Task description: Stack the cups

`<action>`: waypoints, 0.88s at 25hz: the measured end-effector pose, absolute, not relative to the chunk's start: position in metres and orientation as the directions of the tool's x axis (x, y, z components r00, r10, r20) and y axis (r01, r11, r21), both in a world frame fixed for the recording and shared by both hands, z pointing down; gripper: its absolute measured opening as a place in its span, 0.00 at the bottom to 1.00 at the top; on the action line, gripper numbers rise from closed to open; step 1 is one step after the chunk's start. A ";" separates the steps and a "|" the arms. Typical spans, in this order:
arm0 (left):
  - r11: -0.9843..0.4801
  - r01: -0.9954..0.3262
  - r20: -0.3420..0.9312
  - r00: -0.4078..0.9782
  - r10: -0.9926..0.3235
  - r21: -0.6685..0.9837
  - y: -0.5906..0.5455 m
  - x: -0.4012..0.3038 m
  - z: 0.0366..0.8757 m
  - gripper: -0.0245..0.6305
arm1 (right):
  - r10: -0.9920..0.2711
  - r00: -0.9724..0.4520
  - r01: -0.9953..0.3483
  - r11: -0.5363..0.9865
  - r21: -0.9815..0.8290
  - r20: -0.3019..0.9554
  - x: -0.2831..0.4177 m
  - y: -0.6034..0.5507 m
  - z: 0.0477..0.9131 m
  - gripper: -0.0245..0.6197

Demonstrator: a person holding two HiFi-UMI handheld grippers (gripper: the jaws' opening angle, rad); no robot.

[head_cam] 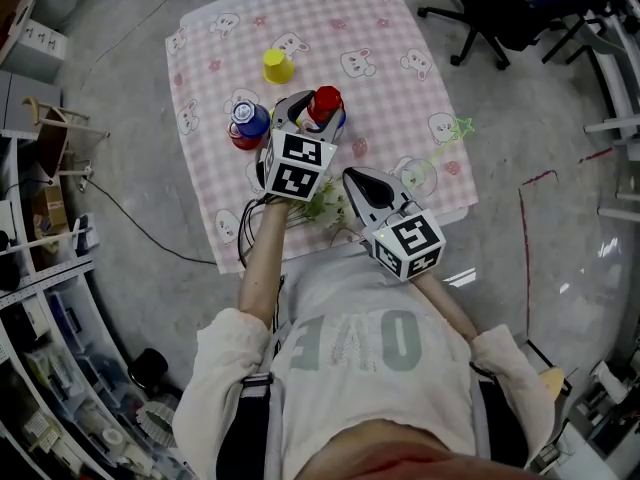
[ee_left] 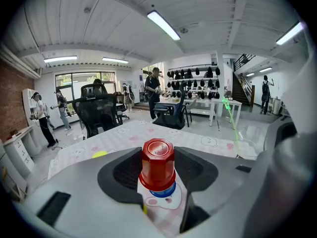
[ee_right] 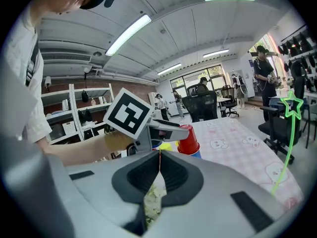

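Table: a pink checked cloth with bunny prints covers the table (head_cam: 400, 28), with office floor all round. The cups are gathered towards the far left.
Left gripper: the left gripper (ee_left: 157, 157) has its jaws clamped on the upturned red cup (head_cam: 325, 100), one pad on each side.
Red cup: it sits over the blue cup (ee_left: 163, 191), whose rim peeks out underneath — close to seated, I'd judge.
Right gripper: the right gripper (ee_right: 159, 155) hangs near the person's body, jaws closed on nothing.
Others: the yellow cup (head_cam: 277, 65) stands alone farther back, and a blue-and-red pair (head_cam: 247, 123) is just to the left.
Doing it well: keep the red cup level and centred, then press straight down until it nests. Part the jaws cleanly — no sideways drag that could tip the stack.
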State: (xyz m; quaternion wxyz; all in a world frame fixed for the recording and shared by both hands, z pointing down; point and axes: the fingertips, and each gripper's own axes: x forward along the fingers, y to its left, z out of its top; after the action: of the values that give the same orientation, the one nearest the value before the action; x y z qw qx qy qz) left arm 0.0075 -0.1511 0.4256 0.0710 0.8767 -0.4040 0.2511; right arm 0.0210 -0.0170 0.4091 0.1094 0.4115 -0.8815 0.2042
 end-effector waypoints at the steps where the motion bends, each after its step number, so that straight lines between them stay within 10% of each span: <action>1: -0.661 -0.745 0.503 0.539 -0.675 -0.088 -0.149 0.006 0.426 0.37 | -0.680 -0.638 -0.770 0.578 -0.271 0.361 0.021 -0.016 0.410 0.08; 22: -0.580 -0.807 0.507 0.456 -0.732 -0.112 -0.150 -0.041 0.422 0.37 | -0.664 -0.648 -0.761 0.591 -0.270 0.373 0.016 -0.017 0.414 0.08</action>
State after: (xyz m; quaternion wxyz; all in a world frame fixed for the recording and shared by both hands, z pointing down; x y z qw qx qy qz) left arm -0.0415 -0.1496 0.4216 0.0726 0.8500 -0.4525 0.2597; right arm 0.0156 -0.0167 0.4136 0.1172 0.4028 -0.8841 0.2058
